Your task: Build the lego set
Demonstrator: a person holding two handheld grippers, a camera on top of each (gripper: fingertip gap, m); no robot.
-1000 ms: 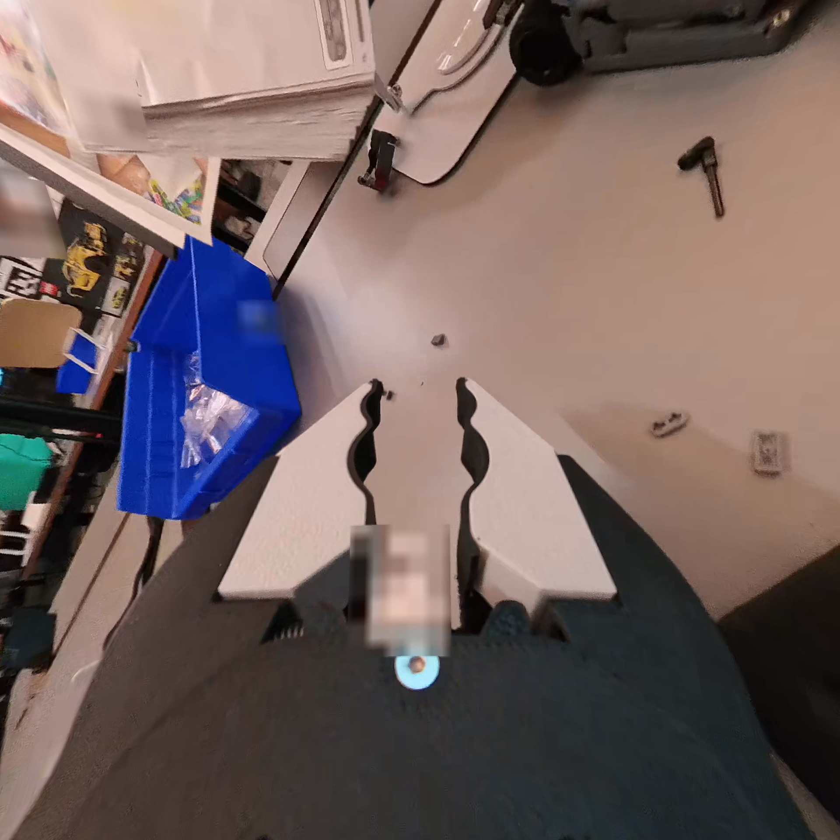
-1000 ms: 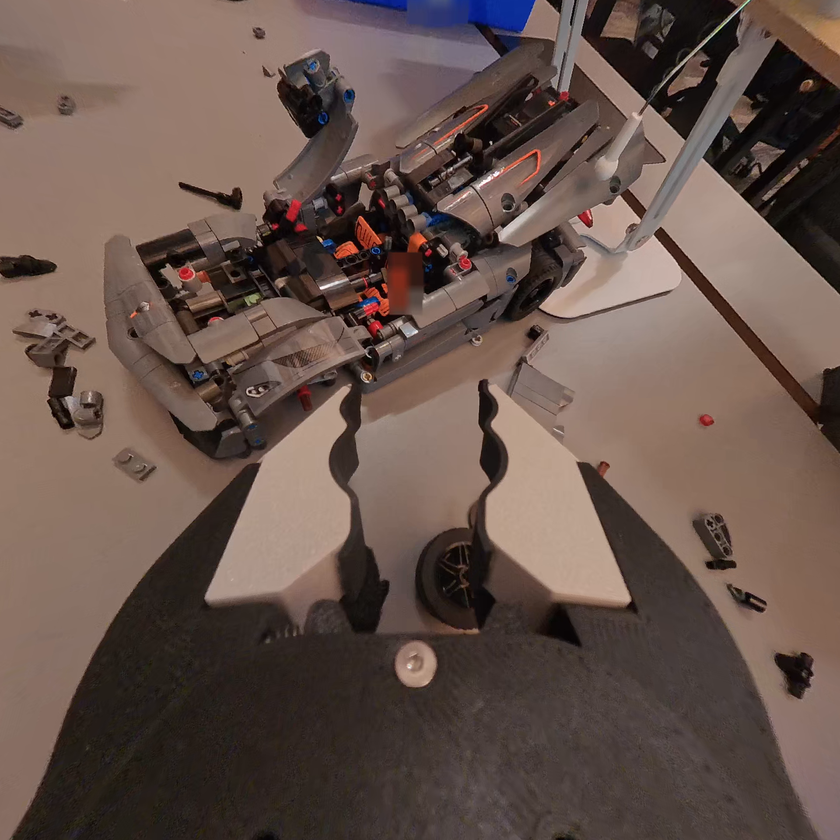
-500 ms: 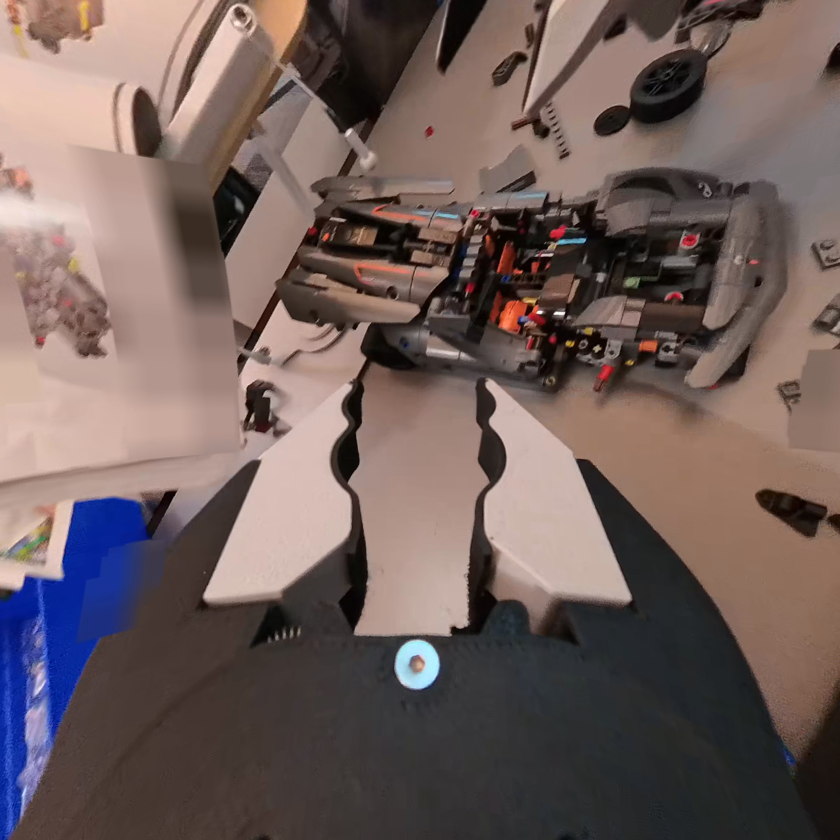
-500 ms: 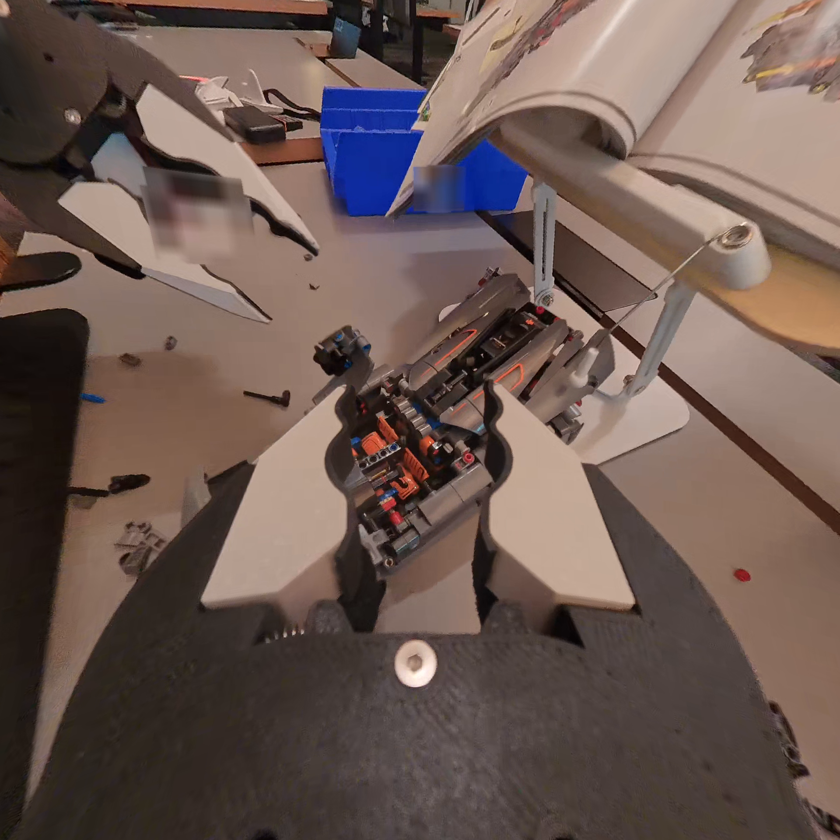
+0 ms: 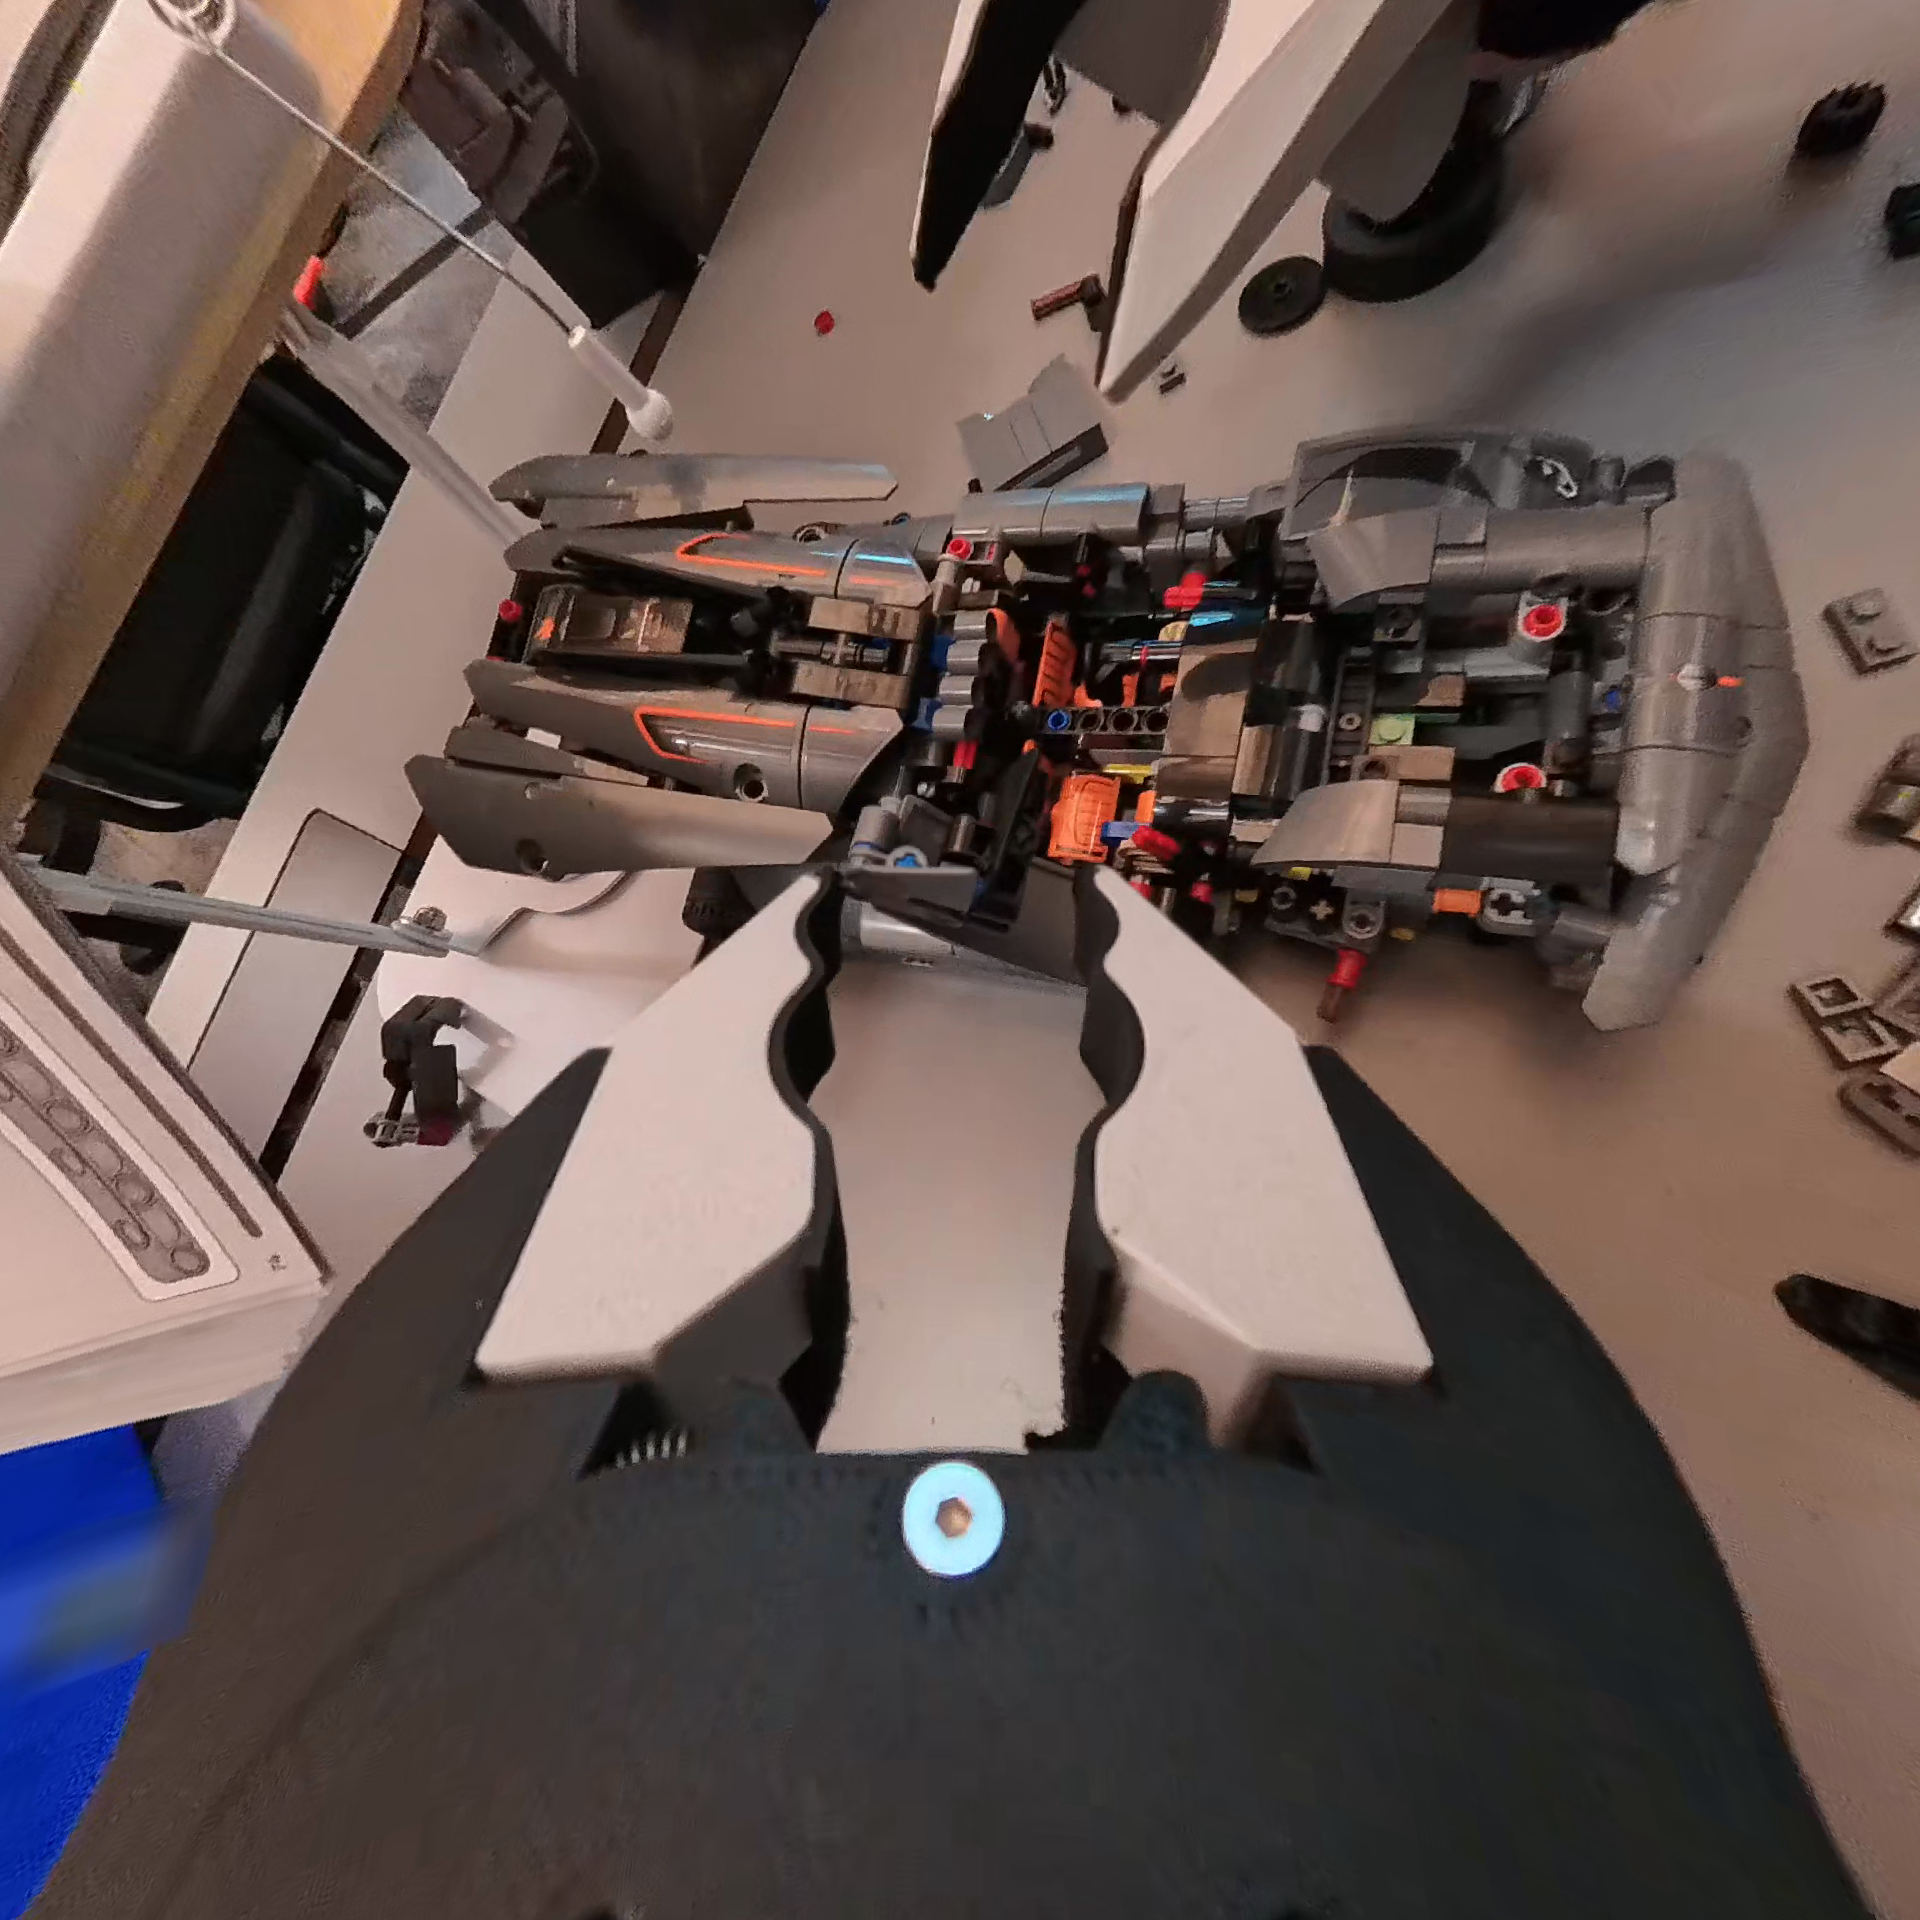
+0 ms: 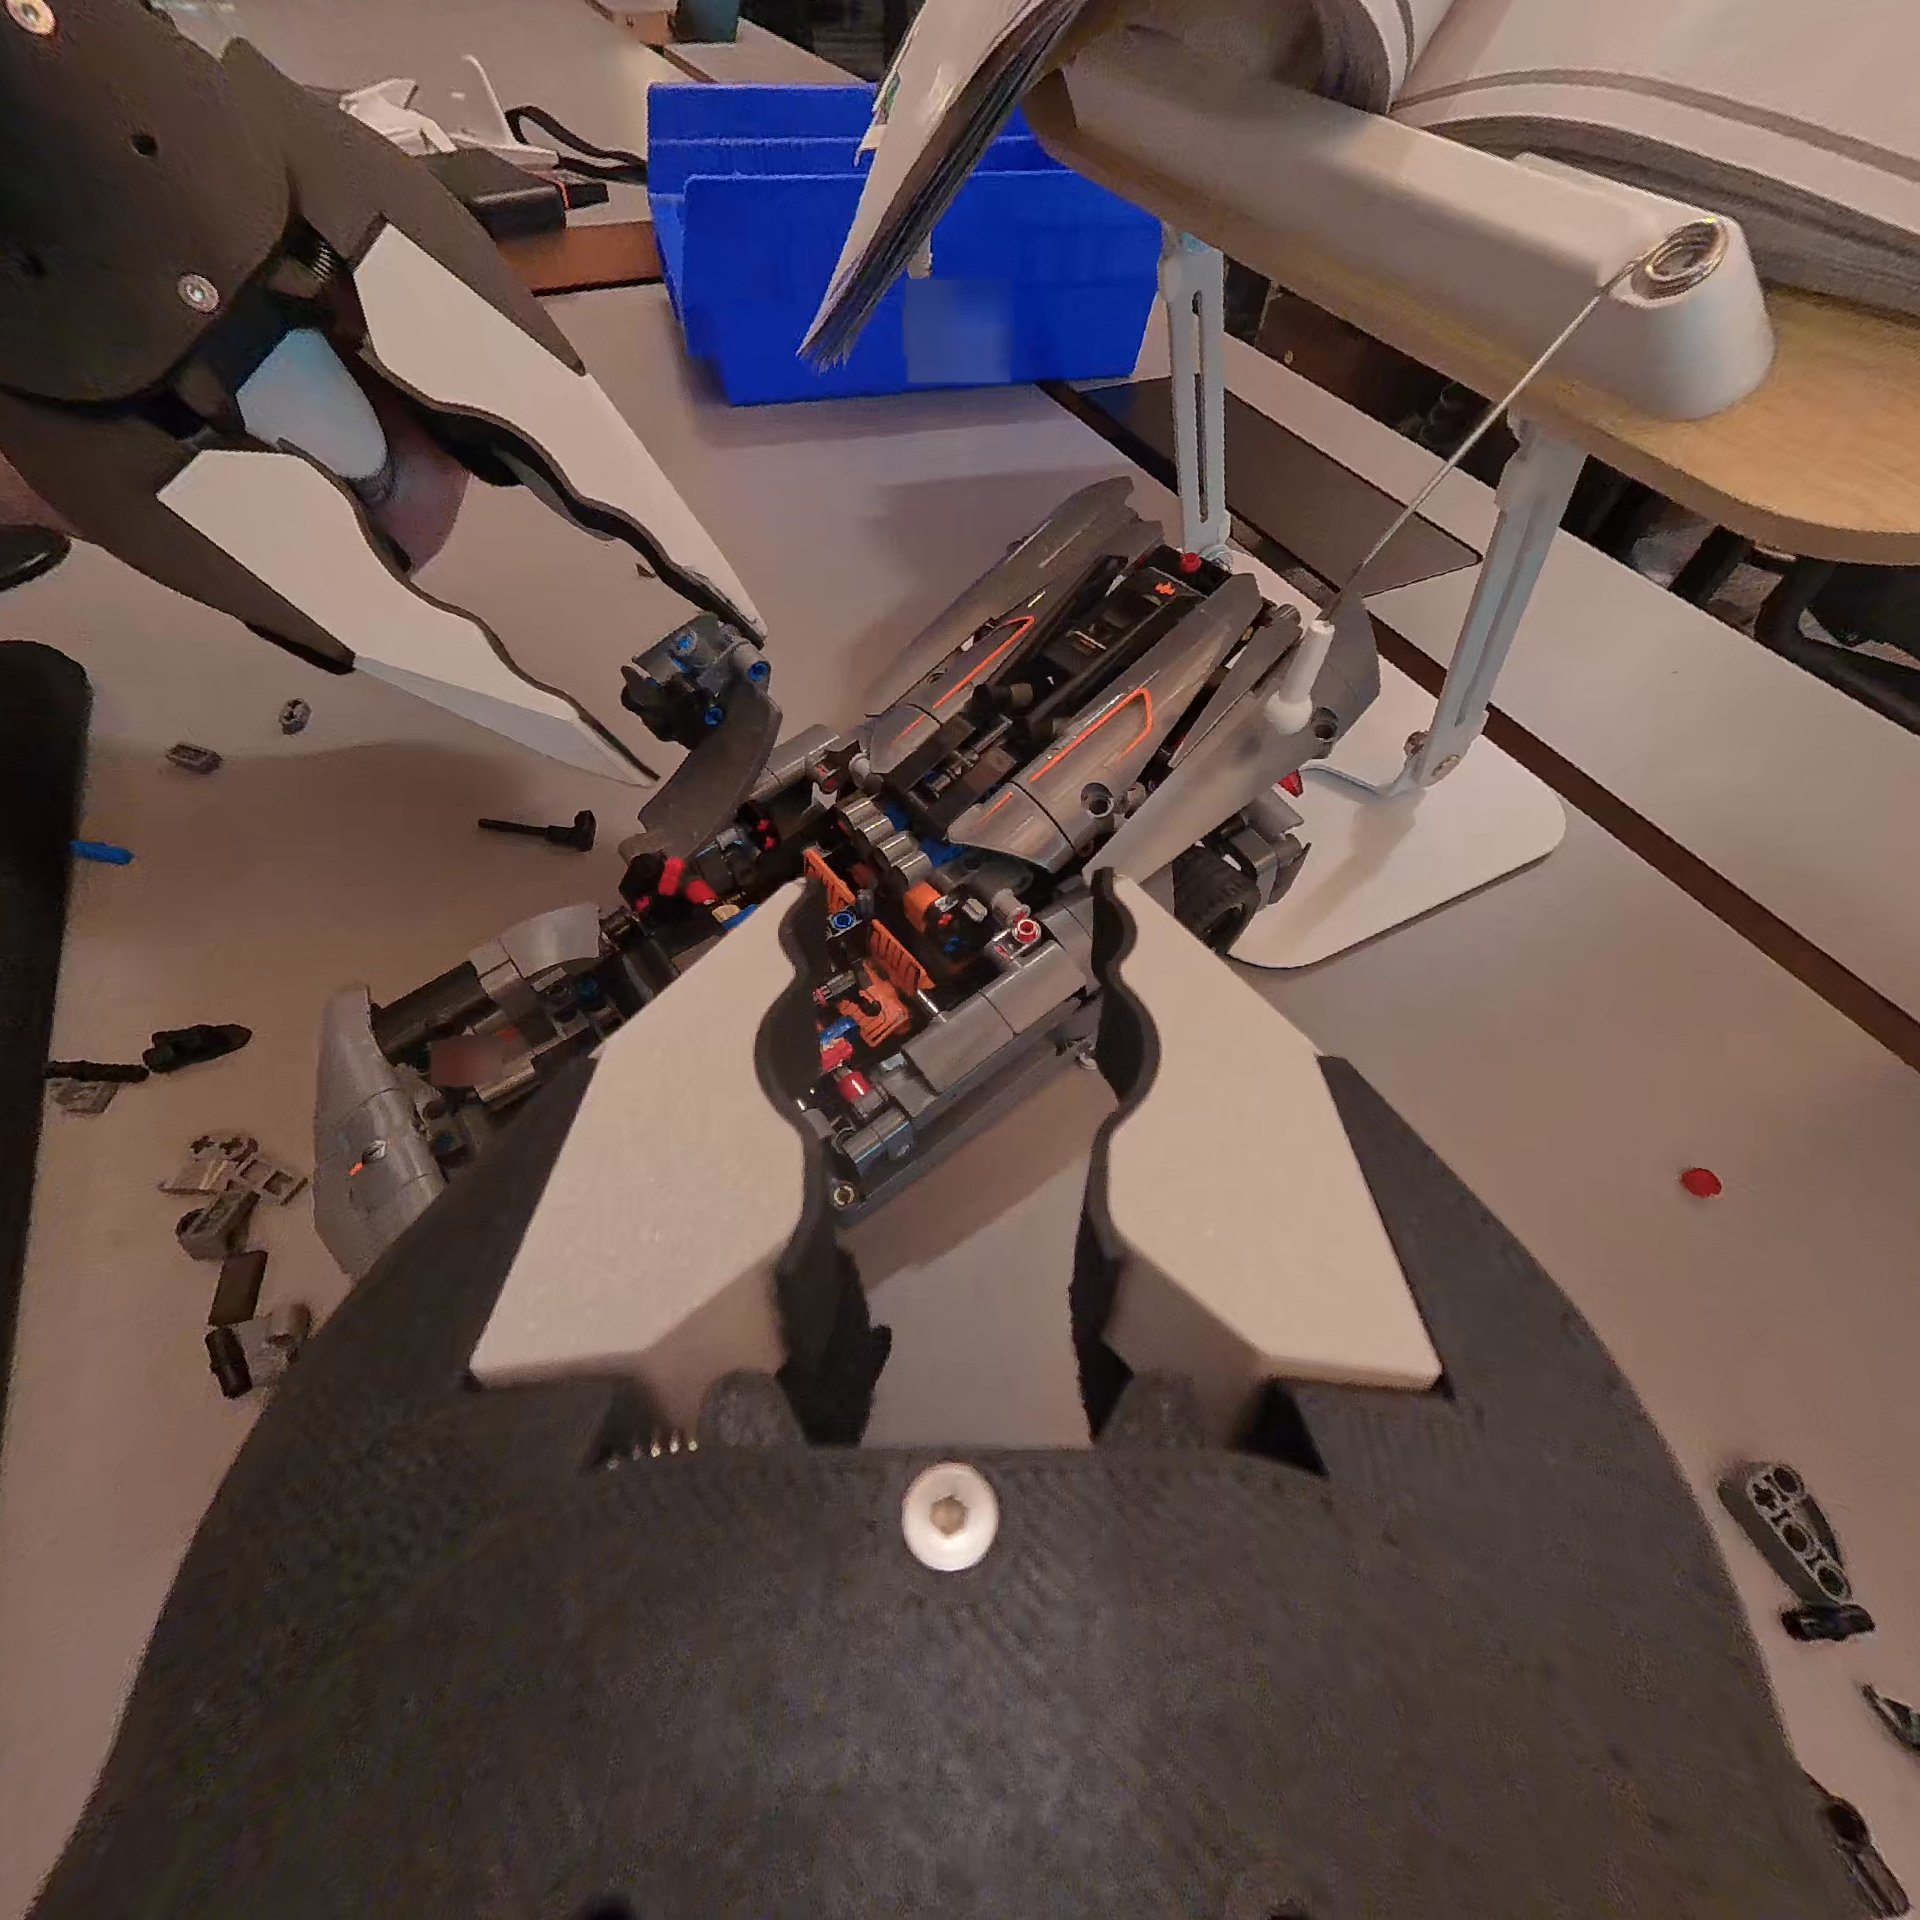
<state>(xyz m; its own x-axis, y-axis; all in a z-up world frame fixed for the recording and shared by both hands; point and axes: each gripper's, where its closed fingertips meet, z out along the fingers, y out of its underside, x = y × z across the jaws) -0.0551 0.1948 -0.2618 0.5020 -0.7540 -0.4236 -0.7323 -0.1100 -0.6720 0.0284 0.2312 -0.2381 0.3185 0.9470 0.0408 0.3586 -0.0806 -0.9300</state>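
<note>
Both the left gripper (image 5: 956,904) and right gripper (image 6: 945,904) gape empty over the model car (image 5: 1143,707); the right's fingers hide the car's middle.

Pretty standard workshop setup here. The counter (image 6: 1558,1091) is a plain pale grey laminate with a dark brown edge strip running along its far side, and another pale tabletop (image 6: 1714,665) butts up right beyond that. A white book stand (image 6: 1455,821) sits on its flat base near the seam, holding up a wooden board (image 6: 1787,457) overhead with an open booklet (image 6: 935,177) on it. Behind that there's a bright blue plastic bin (image 6: 769,239). Further back, another table (image 6: 582,260) has a brown wood edge, with black cables and a small black box on it. Lighting is warm and indoor, with soft shadows.
</note>
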